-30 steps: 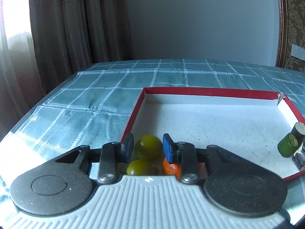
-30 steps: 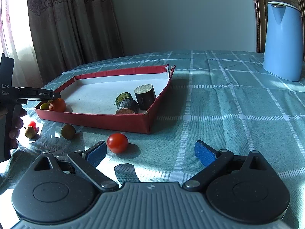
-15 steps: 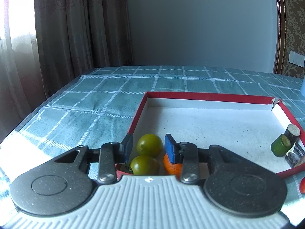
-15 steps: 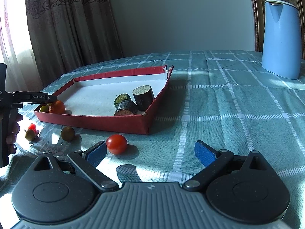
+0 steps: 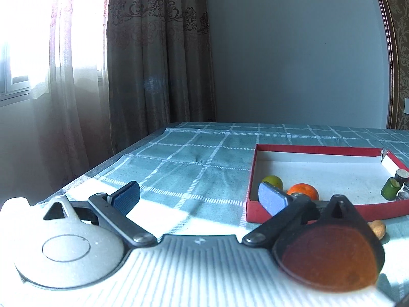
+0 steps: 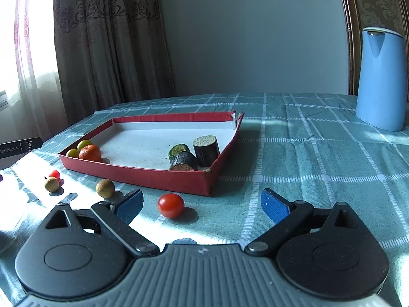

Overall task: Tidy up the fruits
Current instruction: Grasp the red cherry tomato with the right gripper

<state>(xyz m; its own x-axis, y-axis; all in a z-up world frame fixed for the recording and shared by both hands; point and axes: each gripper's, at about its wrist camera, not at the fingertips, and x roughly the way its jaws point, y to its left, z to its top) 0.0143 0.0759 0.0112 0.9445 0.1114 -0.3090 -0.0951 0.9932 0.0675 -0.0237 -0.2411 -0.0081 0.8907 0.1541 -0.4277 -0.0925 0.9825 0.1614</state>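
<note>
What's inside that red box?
Inside the red box: two green fruits, an orange and three dark cut cylinder pieces. Its near wall hides the floor just behind it.

A table is covered by a teal checked cloth. On the cloth a red tray is set near the left edge, with a blue jug well apart at the far right. Before the tray a tomato, two brown fruits and a small red piece are laid.
</note>
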